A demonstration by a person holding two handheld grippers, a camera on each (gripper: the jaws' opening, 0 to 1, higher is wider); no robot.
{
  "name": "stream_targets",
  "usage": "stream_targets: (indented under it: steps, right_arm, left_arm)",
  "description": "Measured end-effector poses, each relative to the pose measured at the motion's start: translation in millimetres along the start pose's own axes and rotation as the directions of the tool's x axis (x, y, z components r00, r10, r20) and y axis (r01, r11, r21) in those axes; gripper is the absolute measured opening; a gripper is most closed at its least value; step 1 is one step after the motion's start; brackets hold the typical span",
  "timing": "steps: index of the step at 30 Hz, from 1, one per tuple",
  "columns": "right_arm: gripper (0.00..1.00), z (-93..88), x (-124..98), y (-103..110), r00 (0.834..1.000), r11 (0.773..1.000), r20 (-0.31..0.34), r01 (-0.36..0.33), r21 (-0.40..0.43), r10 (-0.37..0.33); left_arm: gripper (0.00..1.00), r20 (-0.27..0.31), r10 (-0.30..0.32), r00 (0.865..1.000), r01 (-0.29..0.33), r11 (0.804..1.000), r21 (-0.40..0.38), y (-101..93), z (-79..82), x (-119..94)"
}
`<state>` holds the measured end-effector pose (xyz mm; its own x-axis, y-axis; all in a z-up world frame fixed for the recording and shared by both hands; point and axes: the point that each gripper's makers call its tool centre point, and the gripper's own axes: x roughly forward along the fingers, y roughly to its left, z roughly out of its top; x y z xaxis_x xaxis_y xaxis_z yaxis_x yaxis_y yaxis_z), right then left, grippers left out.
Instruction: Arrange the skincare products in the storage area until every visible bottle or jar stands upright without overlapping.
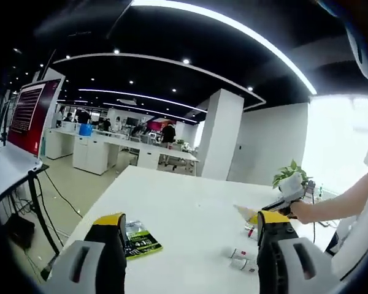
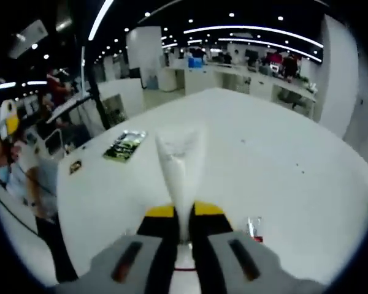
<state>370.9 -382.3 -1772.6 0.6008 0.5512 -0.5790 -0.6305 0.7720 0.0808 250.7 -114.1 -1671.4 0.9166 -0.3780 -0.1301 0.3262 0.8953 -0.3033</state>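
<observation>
Nearest the lens in the right gripper view, the right gripper (image 2: 184, 214) has its yellow-tipped jaws pressed together on the neck end of a soft white plastic tube (image 2: 181, 165), which fans out forward to its flat crimped tail and is held off the white table (image 2: 282, 177). Just beside the jaws, on the table, lies a small clear bottle with a red band (image 2: 253, 228), apparently on its side. Farther off on the same surface sit a flat green and black printed packet (image 2: 126, 145) and, nearer the table's edge, a small dark item (image 2: 75, 166) too small to make out. In the left gripper view, the left gripper (image 1: 190, 236) has its jaws set wide apart with nothing between them, hovering over the table; the green packet lies flat just beside one jaw, and a small white and clear bottle (image 1: 241, 258) lies toppled beside the other. Beyond it the right gripper (image 1: 281, 207) comes in with a person's hand (image 1: 302, 211) on it, and a potted green plant (image 1: 291, 177) stands at the far edge. By my reading, the arranging has barely begun: one tube is in hand, no product visibly stands upright, and the small bottles have yet to be righted and spaced apart.
</observation>
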Motion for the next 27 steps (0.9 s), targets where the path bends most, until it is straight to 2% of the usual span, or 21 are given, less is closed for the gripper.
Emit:
stream_targets:
  steps: [1,3,7,11,15,18,20,27]
  right_arm:
    - [0.05,3.4,-1.3,6.4,1.0,1.0,0.009,-0.004,-0.006,0.004]
    - [0.05,9.8,-2.2,17.5,0.999,1.0,0.026,-0.018,-0.021,0.018]
    - [0.05,23.9,-4.5,37.3,0.996,0.998,0.079,-0.048,-0.028,0.051]
    - [0.05,38.1,-5.8,57.4,0.989,0.996,0.123,-0.081,-0.041,0.086]
    - [0.05,55.8,-8.3,81.0,0.976,0.99,0.167,-0.127,-0.063,0.136]
    - [0.05,69.3,-10.1,107.7,0.963,0.98,0.189,-0.173,-0.098,0.19]
    - [0.05,74.4,-9.6,121.0,0.956,0.973,0.195,-0.199,-0.12,0.219]
    - [0.06,87.3,-8.3,169.0,0.931,0.941,0.198,-0.268,-0.204,0.308]
  left_arm:
    - [0.9,0.024,-0.02,1.0,0.021,0.999,-0.035,-5.8,3.8,3.7]
    - [0.91,0.034,-0.038,0.999,0.04,0.997,-0.063,-10.5,6.2,7.6]
    - [0.92,-0.003,-0.076,0.997,0.076,0.996,-0.05,-20.2,1.5,18.2]
    - [0.94,-0.025,-0.113,0.993,0.11,0.99,-0.084,-32.5,-4.0,25.9]
    - [0.94,-0.012,-0.125,0.992,0.122,0.984,-0.133,-42.9,-4.6,29.5]
    - [0.91,-0.021,-0.154,0.988,0.146,0.968,-0.206,-52.2,-8.5,30.5]
    - [0.89,-0.033,-0.153,0.988,0.142,0.964,-0.223,-53.0,-11.1,30.5]
    - [0.89,0.004,-0.119,0.993,0.115,0.949,-0.293,-46.2,-6.3,29.8]
